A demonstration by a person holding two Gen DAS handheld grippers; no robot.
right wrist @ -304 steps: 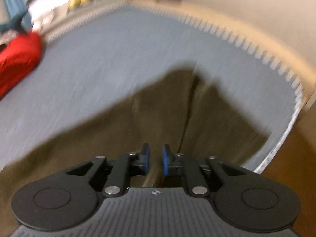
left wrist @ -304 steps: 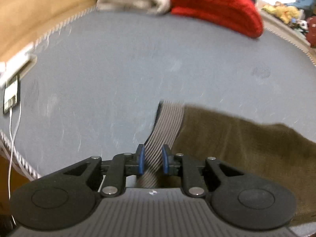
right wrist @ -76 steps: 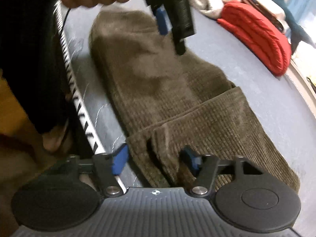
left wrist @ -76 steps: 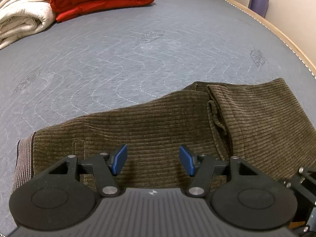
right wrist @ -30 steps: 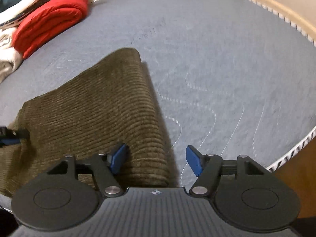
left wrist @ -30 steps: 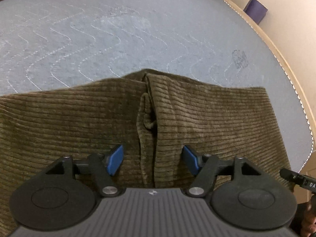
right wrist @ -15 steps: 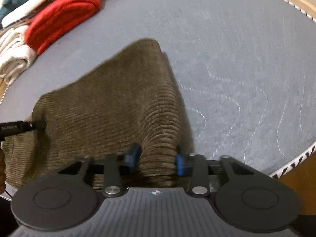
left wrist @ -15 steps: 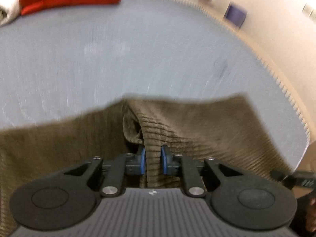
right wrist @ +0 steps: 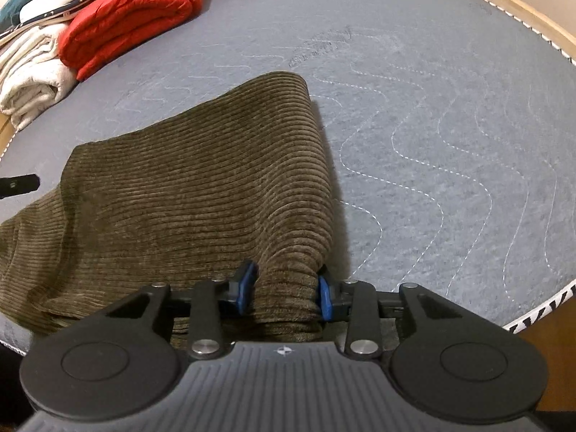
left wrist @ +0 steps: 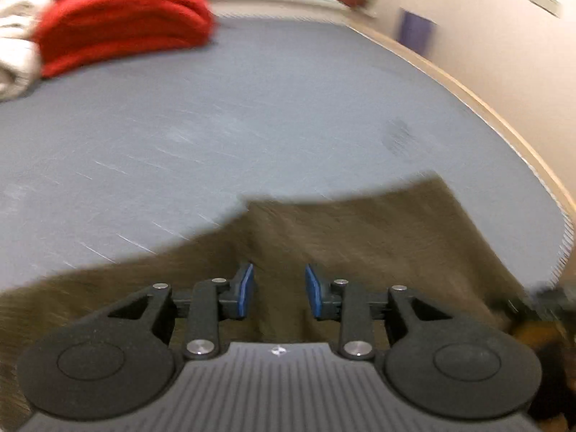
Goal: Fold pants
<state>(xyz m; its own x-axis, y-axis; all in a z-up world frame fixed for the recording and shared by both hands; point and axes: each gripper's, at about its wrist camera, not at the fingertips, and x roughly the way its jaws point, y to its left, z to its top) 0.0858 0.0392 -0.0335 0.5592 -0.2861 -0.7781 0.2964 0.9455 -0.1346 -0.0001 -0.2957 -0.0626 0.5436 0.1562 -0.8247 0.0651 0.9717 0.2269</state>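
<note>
Already the brown corduroy pants (right wrist: 201, 187) lie partly doubled on the grey quilted bed (right wrist: 450, 115), so the fold looks begun rather than finished. The right gripper (right wrist: 284, 293) has a thick roll of the pants' edge bunched between its blue fingers (right wrist: 324, 297), with both pads pressing on the cloth; the jaws are opening a little, yet the roll fills the gap between them. From those fingers the cloth runs away and to their left in a smooth sheet, one long edge falling just to their right.

The left gripper (left wrist: 277, 295) sits over the same pants (left wrist: 378, 244) (this view is badly smeared). Its jaws are opening, and I judge nothing is pinched: cloth shows behind and below its fingers (left wrist: 244, 289), but the pads stand clear of it.

Beyond both grippers, well apart from the pants, sit a folded red blanket (right wrist: 129, 10) and a cream one (right wrist: 32, 75).

Left to do, as I read it: carry the held edge across, lay it down and flatten the bundle.
</note>
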